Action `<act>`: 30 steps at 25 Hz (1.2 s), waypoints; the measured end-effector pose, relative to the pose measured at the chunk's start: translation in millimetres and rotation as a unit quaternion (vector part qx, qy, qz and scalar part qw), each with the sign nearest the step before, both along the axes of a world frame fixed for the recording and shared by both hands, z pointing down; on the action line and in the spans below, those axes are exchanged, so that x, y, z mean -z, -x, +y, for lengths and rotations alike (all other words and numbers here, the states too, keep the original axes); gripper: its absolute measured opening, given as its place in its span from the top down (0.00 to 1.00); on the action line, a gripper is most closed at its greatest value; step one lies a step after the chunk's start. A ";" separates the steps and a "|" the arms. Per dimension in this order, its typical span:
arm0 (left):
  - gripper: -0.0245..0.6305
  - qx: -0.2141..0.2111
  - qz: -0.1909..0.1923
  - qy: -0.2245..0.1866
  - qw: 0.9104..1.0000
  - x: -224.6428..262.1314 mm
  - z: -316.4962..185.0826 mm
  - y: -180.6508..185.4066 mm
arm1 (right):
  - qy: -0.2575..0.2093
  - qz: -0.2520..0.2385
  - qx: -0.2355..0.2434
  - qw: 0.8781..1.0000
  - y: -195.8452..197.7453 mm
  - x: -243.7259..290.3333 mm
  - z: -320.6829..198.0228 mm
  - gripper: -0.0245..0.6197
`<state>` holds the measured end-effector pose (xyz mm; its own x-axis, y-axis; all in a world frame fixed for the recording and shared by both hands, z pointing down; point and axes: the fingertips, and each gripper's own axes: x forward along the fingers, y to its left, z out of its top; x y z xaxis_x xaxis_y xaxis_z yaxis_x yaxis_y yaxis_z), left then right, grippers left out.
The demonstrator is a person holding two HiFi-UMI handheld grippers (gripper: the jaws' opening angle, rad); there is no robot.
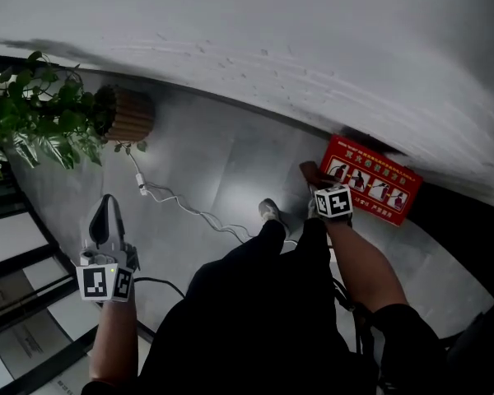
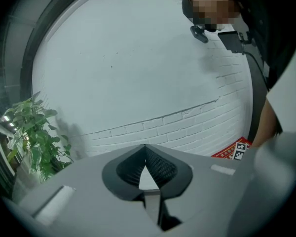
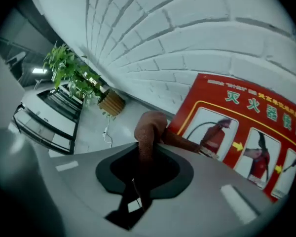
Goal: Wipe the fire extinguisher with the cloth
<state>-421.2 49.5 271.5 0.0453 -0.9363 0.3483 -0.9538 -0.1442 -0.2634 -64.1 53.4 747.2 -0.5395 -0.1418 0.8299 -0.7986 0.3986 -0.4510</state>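
Right gripper (image 3: 147, 149) is clamped on the brown cloth (image 3: 151, 126), which bunches out past its tips, close to the red fire-extinguisher sign (image 3: 246, 132) at the foot of the brick wall (image 1: 272, 48). Left gripper (image 2: 145, 154) is closed and empty, well apart from them.

Your reddish-brown fabric cloth (image 3: 150, 127) is pinched between the jaws of your right tool (image 3: 140, 154), which are closed on it. It is bunched into a narrow, rumpled fold that rises past the jaw tips and curls over at the top. A loose end trails sideways toward the red panel printed with fire-extinguisher pictures (image 3: 246, 127). In your head view the cloth shows just beside that panel's left edge; whether it touches the panel can't be told.
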 end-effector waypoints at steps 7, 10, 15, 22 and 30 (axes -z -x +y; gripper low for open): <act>0.96 -0.082 0.013 -0.011 0.996 -5.0 -41.7 -59.6 | -0.015 0.018 -0.137 0.990 -130.0 2.0 44.6 0.88; 0.96 -0.111 0.020 -0.009 0.994 -5.7 -58.2 -91.0 | -0.014 0.025 -0.242 0.970 -204.0 4.0 62.9 0.88; 0.96 -0.168 0.008 -0.009 0.986 -10.1 -73.3 -146.3 | 0.005 0.069 -0.410 0.909 -334.1 2.9 116.4 0.88; 0.96 -0.206 0.019 -0.012 0.978 -15.7 -63.6 -202.8 | -0.051 0.163 -0.296 0.940 -396.2 38.2 138.4 0.88; 0.96 -0.232 -0.009 0.001 0.973 -33.8 -16.4 -238.8 | -0.159 0.096 -0.064 0.981 -245.3 66.9 1.4 0.88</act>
